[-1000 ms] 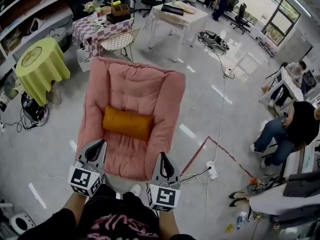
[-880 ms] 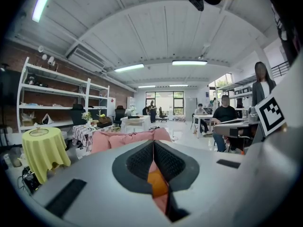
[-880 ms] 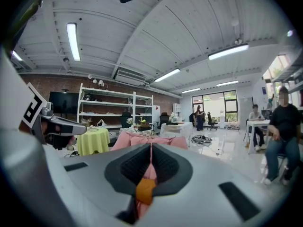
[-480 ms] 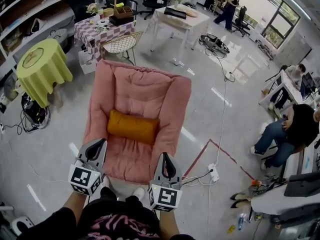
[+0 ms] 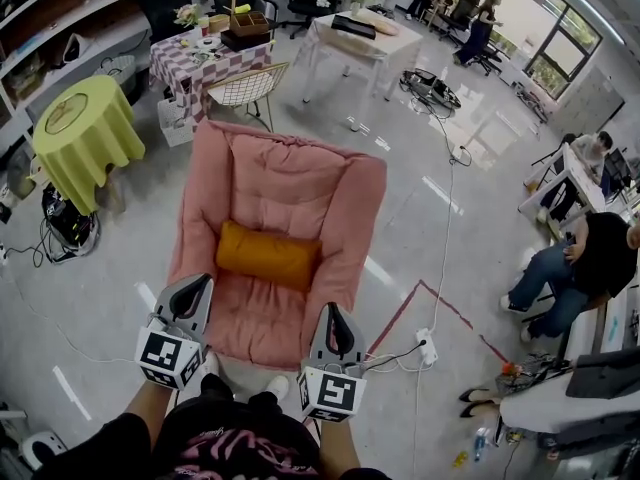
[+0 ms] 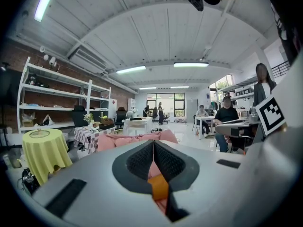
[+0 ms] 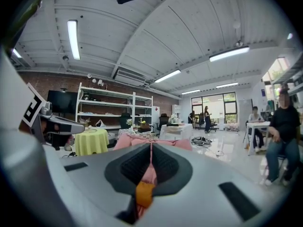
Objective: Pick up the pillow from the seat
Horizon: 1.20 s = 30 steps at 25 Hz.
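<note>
One orange pillow (image 5: 266,256) lies across the middle of one pink seat (image 5: 300,173). Two grippers hover at the seat's near edge, left gripper (image 5: 193,288) and right gripper (image 5: 334,315), each with jaws pressed together and empty, neither touching the pillow.

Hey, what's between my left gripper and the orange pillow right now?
Nothing but bare pink cushion of the pink armchair lies between the left gripper and the orange pillow. The head view shows that stretch.
</note>
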{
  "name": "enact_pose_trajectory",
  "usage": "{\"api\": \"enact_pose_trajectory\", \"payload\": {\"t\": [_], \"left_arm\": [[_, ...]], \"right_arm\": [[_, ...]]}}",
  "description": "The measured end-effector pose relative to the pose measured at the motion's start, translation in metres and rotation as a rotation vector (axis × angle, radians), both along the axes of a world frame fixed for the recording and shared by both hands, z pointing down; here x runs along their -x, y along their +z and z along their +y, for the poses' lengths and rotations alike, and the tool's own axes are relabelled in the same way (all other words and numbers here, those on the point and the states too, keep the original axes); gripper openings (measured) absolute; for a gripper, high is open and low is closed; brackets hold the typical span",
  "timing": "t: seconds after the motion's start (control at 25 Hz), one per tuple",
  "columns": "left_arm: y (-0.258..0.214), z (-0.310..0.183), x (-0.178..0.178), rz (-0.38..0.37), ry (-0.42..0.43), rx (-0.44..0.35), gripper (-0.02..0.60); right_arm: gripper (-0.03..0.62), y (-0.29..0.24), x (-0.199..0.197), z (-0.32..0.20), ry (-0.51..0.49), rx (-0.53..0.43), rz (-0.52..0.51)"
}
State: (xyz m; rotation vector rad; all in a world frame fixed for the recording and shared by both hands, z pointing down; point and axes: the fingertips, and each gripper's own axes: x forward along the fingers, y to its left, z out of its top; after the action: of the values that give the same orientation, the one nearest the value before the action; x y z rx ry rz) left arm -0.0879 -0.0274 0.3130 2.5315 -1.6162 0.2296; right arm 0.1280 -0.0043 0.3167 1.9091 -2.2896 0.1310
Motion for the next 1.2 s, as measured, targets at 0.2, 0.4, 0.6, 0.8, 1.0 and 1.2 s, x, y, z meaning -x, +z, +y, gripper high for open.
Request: {"api": "enact_pose_trajectory", "payload": {"t": [0.2, 0.4, 0.6, 0.8, 1.0, 1.2], "left_arm": [[0.007, -0.005, 0.003, -0.004, -0.003, 0.015, 0.011], [0.015, -0.012, 0.006, -0.004, -0.007, 0.032, 0.011], [0.024, -0.019, 0.009, 0.002, -0.011, 0.053, 0.011], [0.035, -0.024, 0.012, 0.008, -0.013, 0.069, 0.011], [0.051, -0.031, 0.014, 0.008, -0.014, 0.096, 0.011], [0.069, -0.039, 0.016, 0.009, -0.017, 0.119, 0.011]], "right_arm": [[0.021, 0.007, 0.003, -0.006, -0.005, 0.017, 0.000], [0.021, 0.014, 0.008, -0.012, -0.013, 0.034, 0.001], [0.021, 0.023, 0.010, -0.018, -0.015, 0.056, 0.011], [0.021, 0.036, 0.013, -0.022, -0.018, 0.080, 0.017], [0.021, 0.051, 0.015, -0.028, -0.017, 0.105, 0.012], [0.021, 0.067, 0.022, -0.036, -0.028, 0.124, 0.009]]}}
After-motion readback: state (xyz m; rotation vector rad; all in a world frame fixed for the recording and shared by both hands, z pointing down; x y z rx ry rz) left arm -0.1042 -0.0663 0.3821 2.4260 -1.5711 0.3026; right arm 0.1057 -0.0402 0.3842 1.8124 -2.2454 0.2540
